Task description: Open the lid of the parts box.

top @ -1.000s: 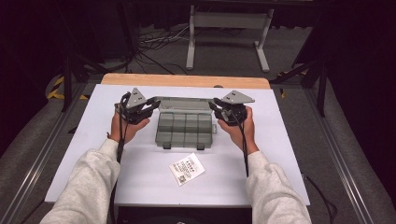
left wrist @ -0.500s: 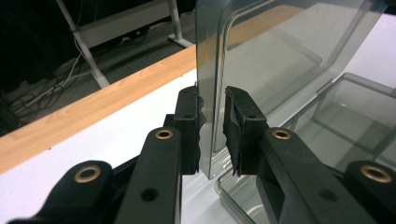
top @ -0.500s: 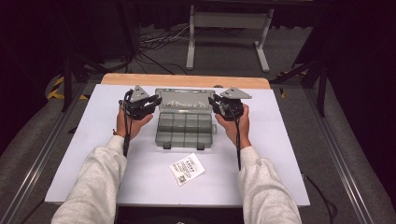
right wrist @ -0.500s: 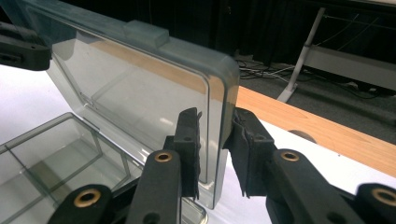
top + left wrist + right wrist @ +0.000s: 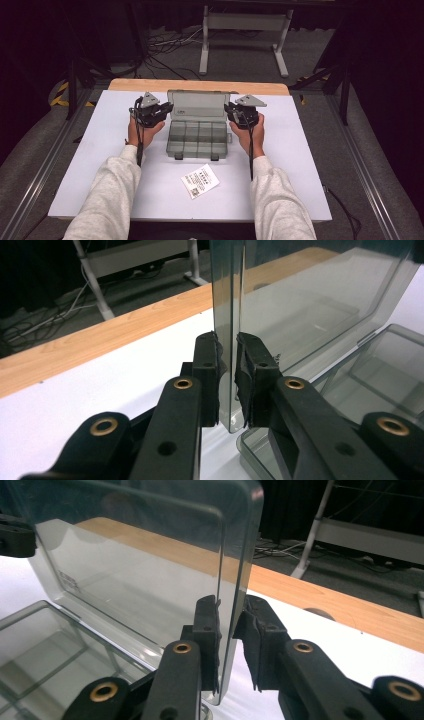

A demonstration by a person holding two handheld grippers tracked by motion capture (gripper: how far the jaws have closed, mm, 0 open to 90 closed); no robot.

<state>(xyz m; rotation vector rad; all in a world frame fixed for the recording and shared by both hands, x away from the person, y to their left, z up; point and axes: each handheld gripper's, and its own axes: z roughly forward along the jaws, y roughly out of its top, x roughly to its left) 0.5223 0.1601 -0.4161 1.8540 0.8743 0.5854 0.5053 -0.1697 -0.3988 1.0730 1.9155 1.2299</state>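
With my left gripper [image 5: 229, 385] and right gripper [image 5: 231, 645] just closing on the side edges of the organizer box's upright lid [image 5: 201, 105] at mid-desk [image 5: 100, 150], I should move both evenly.

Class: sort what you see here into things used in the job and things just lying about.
In use: lid of the clear box; left gripper and right gripper, jaws closing on the lid's side edges.
Lying about: printed card; metal stand; floor cables.
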